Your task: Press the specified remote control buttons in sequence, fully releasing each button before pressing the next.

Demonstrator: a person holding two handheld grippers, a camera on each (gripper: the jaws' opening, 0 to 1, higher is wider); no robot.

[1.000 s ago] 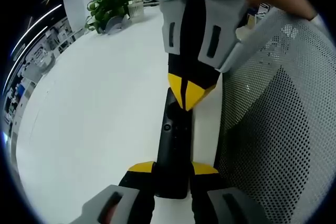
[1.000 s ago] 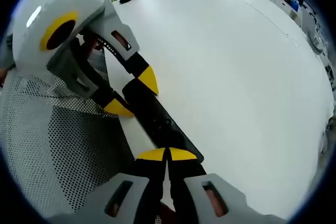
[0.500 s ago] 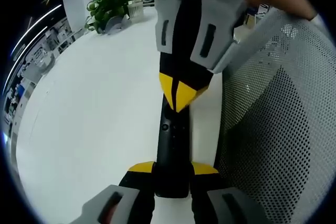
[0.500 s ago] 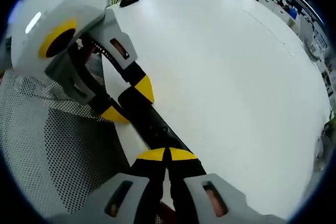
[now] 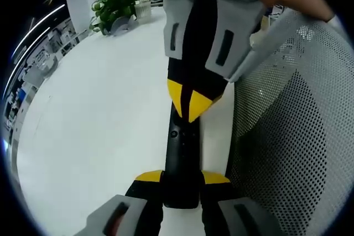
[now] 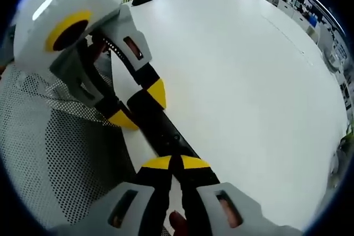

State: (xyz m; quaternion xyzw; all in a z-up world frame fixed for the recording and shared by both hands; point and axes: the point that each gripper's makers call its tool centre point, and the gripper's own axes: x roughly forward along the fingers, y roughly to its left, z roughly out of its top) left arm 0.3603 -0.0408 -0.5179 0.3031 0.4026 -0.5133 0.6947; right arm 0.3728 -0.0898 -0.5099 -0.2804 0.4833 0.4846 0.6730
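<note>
so the black remote control [image 5: 181,156] is lying flat on the white table [image 5: 99,114], right along the table's edge next to a grey mesh chair back [image 5: 293,136]. in the left gripper view the left gripper [image 5: 182,178] has its two yellow-tipped jaws clamped on either side of the remote's near end, holding it in place. the right gripper [image 5: 189,102] comes in from the top of that view, jaws pressed together into one yellow point, and that point sits on the upper face of the remote just past a small round button; can't really tell if it's pushing something down or only touching. in the right gripper view it's the same thing from the other end: the right gripper [image 6: 172,163] at the bottom with its yellow tips closed against each other with nothing between them, resting on top of the remote [image 6: 160,128], and the left gripper [image 6: 138,106] reaching in from the upper left, one yellow tip on each long side of the remote's far end. chair mesh [image 6: 61,164] takes up the lower left there. way off at the far side of the table in the left gripper view there's a green potted plant [image 5: 113,6], well apart from the remote.
</note>
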